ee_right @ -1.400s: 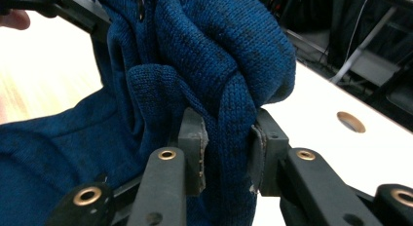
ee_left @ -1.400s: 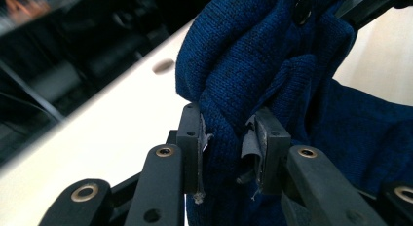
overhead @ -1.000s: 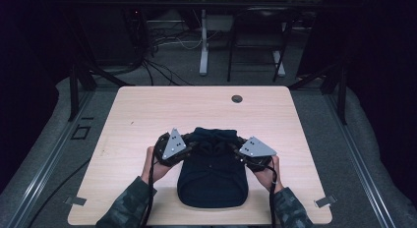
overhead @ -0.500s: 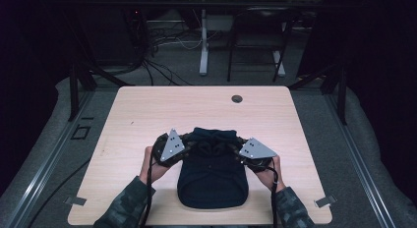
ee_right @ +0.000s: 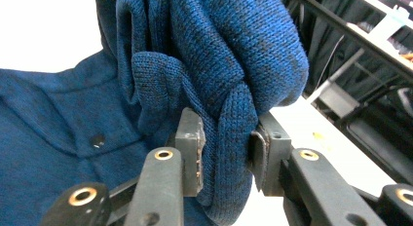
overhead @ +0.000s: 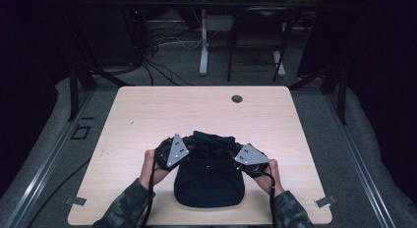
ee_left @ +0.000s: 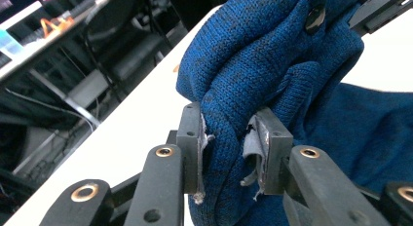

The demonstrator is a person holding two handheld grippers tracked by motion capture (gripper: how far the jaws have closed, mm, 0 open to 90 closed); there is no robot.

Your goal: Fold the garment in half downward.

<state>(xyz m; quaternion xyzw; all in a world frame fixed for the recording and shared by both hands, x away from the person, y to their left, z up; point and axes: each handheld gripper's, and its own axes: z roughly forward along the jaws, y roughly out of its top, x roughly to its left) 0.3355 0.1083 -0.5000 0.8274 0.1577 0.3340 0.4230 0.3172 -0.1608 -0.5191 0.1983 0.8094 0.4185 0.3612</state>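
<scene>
The blue knit garment (overhead: 209,181) lies on the table (overhead: 147,115) near its front edge. The left gripper (ee_left: 228,148) and the right gripper (ee_right: 225,150) each clamp a bunched fold at its far end.

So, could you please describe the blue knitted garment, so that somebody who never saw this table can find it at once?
Look at the pale wooden table and go to its near edge, in the middle. There lies a dark blue knitted garment, folded, with small dark buttons. It is the only cloth there; its far edge is bunched up, pinched between the left tool and the right tool.
</scene>
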